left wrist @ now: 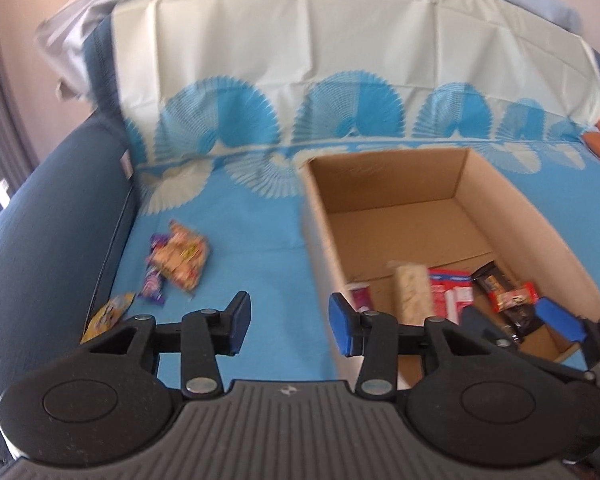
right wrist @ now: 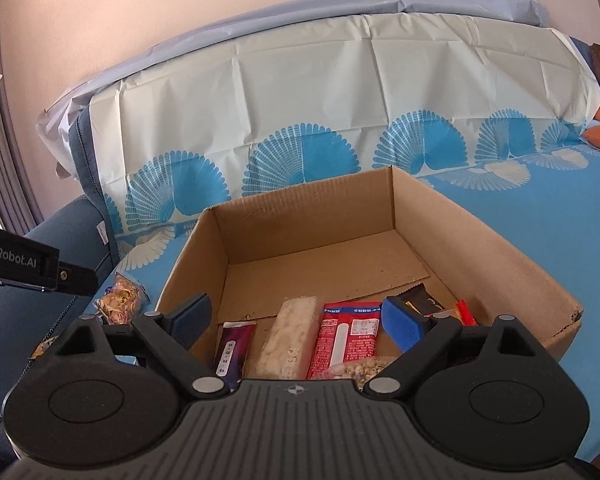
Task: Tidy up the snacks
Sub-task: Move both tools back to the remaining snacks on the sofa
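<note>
Both claws, left (left wrist: pixel 290 324) and right (right wrist: pixel 296 320), are gaping empty; the right is hovering over snacks (right wrist: pixel 348 336) in the box (right wrist: pixel 500 248).

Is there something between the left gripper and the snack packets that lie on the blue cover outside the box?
Nothing visible. The left gripper is open and empty, and only bare blue cover lies between it and the loose snack packets, left of the cardboard box.

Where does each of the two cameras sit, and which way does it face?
Left wrist: on the left gripper, facing the sofa back; loose snack packets on the blue cover ahead, cardboard box to the right; own open fingers show, plus the right gripper's blue pad.
Right wrist: on the right gripper, above the box's near end, facing into it; own open fingers show.
Shared: box, red packet, white bar, patterned cover.
</note>
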Tool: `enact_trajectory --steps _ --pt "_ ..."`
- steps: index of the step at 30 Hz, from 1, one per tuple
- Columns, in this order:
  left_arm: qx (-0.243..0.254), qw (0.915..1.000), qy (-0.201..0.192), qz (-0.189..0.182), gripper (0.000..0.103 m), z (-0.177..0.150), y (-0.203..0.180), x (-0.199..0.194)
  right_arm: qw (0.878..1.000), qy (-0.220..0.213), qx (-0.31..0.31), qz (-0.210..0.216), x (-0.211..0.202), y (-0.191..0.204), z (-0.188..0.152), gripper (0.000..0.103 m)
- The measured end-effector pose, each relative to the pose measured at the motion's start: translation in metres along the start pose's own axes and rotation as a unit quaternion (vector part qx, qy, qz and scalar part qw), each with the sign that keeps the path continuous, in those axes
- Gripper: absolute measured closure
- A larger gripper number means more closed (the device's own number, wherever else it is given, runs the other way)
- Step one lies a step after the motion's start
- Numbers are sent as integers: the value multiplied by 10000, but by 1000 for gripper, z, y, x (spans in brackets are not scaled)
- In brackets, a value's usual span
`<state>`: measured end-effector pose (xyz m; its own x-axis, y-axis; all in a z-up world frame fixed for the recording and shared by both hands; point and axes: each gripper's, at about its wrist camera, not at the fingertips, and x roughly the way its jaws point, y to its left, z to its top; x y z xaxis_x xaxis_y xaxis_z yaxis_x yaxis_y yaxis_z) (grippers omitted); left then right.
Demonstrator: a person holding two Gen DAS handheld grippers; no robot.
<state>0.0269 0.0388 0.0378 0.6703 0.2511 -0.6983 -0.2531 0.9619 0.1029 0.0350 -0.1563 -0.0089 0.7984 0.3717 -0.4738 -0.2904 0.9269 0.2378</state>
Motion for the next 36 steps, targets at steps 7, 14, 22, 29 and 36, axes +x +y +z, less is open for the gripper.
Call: enact_trajectory --steps 7,14,22,29,36 --pt "-609 9973 374 196 55 -25 60 12 9990 49 -446 7 -1 16 -7 11" --pt "-925 9940 514 268 55 -42 105 20 9951 81 -983 -1 2 38 -16 11" --pt "-1069 9934 337 223 55 -63 136 38 9920 138 -1255 3 6 50 -25 28" --pt "-896 9941 -589 164 91 -90 148 55 9927 144 -1152 338 4 51 -26 61" --pt "-278 9819 -829 1678 50 -75 138 99 9929 161 -1077 476 6 51 -27 61"
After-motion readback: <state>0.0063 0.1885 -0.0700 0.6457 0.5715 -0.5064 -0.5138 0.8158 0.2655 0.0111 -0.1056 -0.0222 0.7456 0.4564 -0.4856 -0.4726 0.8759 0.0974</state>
